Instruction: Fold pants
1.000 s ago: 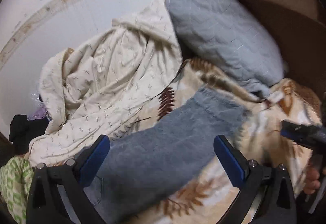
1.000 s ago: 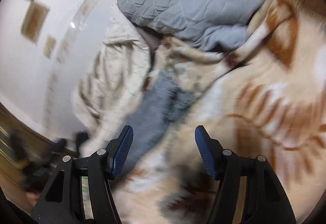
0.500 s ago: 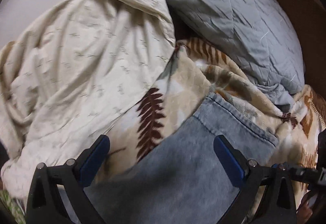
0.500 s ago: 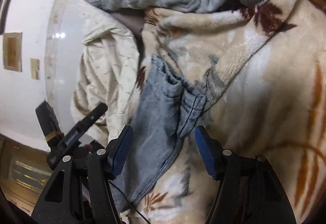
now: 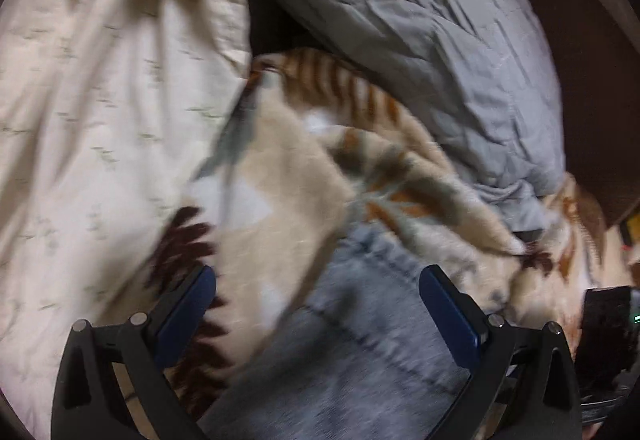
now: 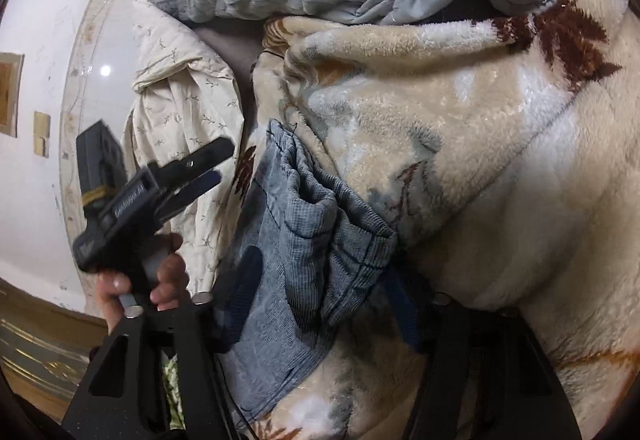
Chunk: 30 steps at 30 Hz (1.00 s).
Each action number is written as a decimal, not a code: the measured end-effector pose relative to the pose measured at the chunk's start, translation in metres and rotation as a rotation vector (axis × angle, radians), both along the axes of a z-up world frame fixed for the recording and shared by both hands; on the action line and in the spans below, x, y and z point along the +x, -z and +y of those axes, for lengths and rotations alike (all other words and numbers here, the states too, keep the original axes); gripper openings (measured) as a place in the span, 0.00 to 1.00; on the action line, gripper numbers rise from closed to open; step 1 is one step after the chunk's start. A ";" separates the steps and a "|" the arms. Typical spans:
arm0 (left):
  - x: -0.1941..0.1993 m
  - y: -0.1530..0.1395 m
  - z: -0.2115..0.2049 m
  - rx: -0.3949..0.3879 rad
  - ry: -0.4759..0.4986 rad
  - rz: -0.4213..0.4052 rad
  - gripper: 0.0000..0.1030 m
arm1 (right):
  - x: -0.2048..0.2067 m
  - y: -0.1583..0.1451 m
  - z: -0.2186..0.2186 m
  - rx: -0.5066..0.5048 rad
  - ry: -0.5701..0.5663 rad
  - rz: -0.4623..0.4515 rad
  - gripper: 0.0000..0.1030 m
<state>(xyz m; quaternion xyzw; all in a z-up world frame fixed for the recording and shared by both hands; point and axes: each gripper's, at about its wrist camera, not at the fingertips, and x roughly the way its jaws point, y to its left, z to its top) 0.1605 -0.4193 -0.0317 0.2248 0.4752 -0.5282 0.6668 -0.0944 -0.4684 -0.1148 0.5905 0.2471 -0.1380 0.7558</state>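
The grey-blue pants lie on the beige leaf-patterned fleece blanket, their open end bunched in folds. My right gripper is open, its jaws on either side of that bunched end. My left gripper is open just above the pants, near a stitched hem. The left gripper also shows in the right wrist view, held in a hand to the left of the pants. Whether any finger touches the cloth is not clear.
A grey quilted cover lies beyond the pants, with a cream printed sheet to the left. A white wall and a dark wooden bed end border the bed.
Both grippers have moved forward and down toward the pants' end. The right gripper's jaws now straddle the bunched cloth. Both stay open.
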 end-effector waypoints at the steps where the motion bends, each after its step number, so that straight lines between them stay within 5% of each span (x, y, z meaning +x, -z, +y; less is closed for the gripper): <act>1: -0.001 0.004 -0.003 -0.002 0.013 0.029 0.99 | -0.001 0.002 -0.001 -0.002 0.002 0.011 0.41; 3: -0.002 0.011 -0.009 0.007 0.031 0.046 0.97 | -0.003 0.006 -0.002 0.003 0.011 0.019 0.33; 6: -0.011 0.025 -0.010 0.030 0.096 0.074 0.74 | -0.003 0.003 -0.001 -0.025 0.006 0.021 0.29; 13: -0.031 0.034 -0.004 0.006 0.199 0.049 0.65 | -0.002 0.001 0.003 -0.069 0.008 0.042 0.28; 21: -0.026 0.035 -0.010 0.035 0.162 0.042 0.42 | 0.000 -0.001 0.004 -0.071 0.005 0.020 0.43; 24: -0.020 0.037 -0.008 0.041 0.132 0.054 0.37 | -0.001 0.000 0.004 -0.092 0.003 0.043 0.28; 30: -0.024 0.036 -0.001 0.010 0.101 0.016 0.22 | -0.001 -0.015 0.009 -0.160 -0.031 0.041 0.16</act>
